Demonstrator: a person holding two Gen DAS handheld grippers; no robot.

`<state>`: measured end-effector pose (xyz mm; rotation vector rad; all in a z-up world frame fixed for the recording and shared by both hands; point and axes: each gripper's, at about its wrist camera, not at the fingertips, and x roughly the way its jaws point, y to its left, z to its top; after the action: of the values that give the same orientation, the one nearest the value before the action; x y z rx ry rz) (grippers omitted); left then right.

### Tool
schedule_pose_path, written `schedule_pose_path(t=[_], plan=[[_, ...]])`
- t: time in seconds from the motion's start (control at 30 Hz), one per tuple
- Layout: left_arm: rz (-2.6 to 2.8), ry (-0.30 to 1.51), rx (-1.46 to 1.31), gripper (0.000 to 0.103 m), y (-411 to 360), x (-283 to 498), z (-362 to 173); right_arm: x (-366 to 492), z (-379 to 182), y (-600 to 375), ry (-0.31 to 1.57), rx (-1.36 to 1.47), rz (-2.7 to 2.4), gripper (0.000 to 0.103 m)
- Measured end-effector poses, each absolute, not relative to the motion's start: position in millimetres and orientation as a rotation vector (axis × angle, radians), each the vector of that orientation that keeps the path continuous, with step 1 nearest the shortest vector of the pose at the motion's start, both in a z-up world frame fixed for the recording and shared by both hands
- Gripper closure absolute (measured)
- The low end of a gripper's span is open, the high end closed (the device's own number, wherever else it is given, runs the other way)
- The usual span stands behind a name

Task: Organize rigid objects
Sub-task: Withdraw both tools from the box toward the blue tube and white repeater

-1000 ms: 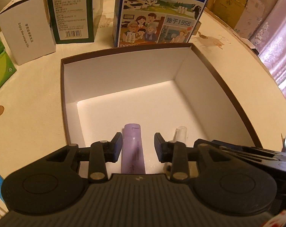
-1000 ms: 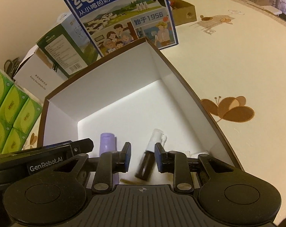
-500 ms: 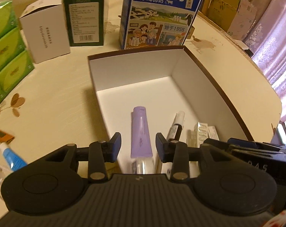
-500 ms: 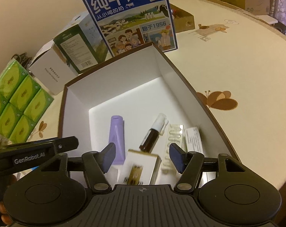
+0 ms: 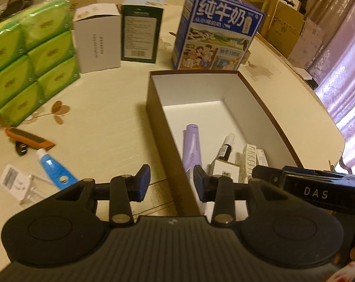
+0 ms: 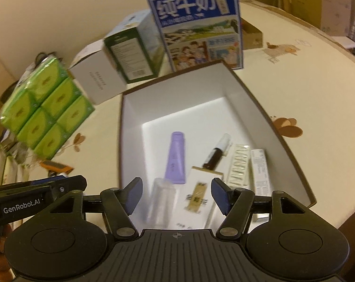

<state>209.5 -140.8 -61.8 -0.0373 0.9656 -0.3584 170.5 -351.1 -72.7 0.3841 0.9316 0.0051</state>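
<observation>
A cream tablecloth with brown flower prints covers the table [image 5: 102, 122]. On it sits a large brown box [image 6: 266, 117] with a white inside, open on top, placed toward the table's right edge. Behind it, along the far edge, stand a blue milk carton [image 5: 215, 33], a green carton [image 5: 141, 37], a white carton [image 5: 97, 42] and a stack of green tissue packs [image 5: 29, 61].

Several small items already lie at the near end of the box: a white and gold packet [image 6: 198, 199], a lilac tube [image 6: 176, 157], a clear bottle [image 6: 159, 202] that is blurred, a blister strip [image 6: 239, 166], a narrow white carton [image 6: 259, 169] and a dark vial with a white cap [image 6: 216, 152].

Outside the box, near the table's left edge, an orange-edged item [image 5: 29, 138], a blue tube [image 5: 54, 166] and a white labelled packet [image 5: 15, 183] lie loose. Judging by this, the sorting is partly done, with these apparently left to collect.

The left gripper [image 5: 171, 183] hovers over the box's left wall, jaws parted and gripping nothing. The right gripper [image 6: 176, 195] hangs above the box's near end, jaws wide and empty.
</observation>
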Motion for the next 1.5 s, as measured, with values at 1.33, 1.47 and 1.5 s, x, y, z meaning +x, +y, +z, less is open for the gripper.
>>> schedule_pose_path(t=[1.33,1.47,1.5], plan=[[-0.110,0.994,-0.078,0.068,-5.0,140.8,-67.5,140.2,-82.2,-208.5,1.037,0.212,0.316,0.040],[-0.094,1.007,-0.081,0.068,2.5,141.5,-74.9,144.4,-91.2,-198.9,1.061,0.195,0.325,0.040],[-0.089,1.011,-0.082,0.068,3.9,142.2,-76.6,144.9,-93.5,-197.2,1.065,0.192,0.326,0.040]])
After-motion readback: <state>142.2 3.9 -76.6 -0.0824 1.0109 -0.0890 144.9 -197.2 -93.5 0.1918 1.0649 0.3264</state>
